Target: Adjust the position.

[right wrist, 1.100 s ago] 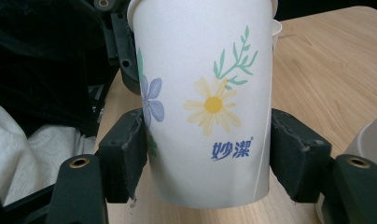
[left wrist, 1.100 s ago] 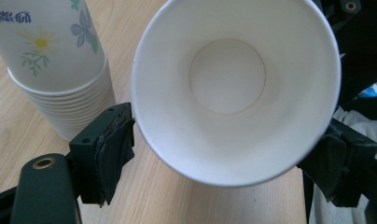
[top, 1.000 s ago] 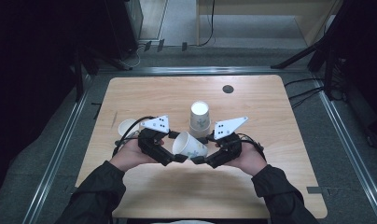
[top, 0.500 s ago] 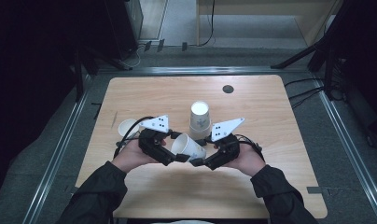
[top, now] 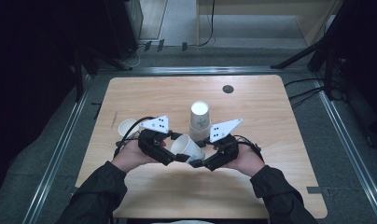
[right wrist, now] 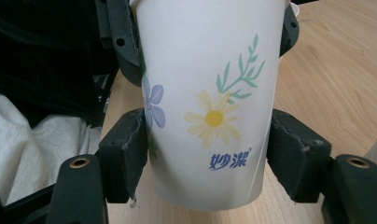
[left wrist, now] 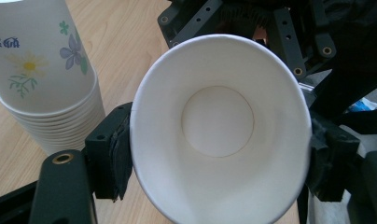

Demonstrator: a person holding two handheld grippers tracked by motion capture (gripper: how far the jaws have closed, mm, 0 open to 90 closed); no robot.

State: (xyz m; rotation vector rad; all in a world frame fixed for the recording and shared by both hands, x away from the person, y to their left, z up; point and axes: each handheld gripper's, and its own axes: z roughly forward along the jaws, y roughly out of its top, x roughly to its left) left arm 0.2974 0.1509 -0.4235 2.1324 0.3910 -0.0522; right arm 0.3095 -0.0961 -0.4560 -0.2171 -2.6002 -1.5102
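A light wooden table point(top: 270, 186) stands in a dark room, with metal rails along its sides and cables trailing off at 3 o'clock. Your right gripper point(right wrist: 207, 163) is clamped on the lower body of a paper cup point(top: 187, 148), pads pressed to both sides of its wall. Your left gripper point(left wrist: 219, 158) has just been closing its jaws about the same cup near the rim; in the left gripper view the mouth is squeezed slightly oval, so I judge the pads are now bearing on it. The cup lies tilted between the two grippers just in front of you, its long axis running roughly from 10 o'clock at the mouth to 4 o'clock at the base, the open end facing your left gripper. Both hands are equally near; any pull apart will run along that axis. The cup's wall carries a yellow daisy, a blue flower, a green sprig and blue Chinese characters reading 妙潔. At 12 o'clock from the jaws stands an upside-down stack of cups point(top: 199, 120) with the same print. Another cup point(top: 127, 127) sits at 10 o'clock, beyond your left hand point(top: 130, 156).
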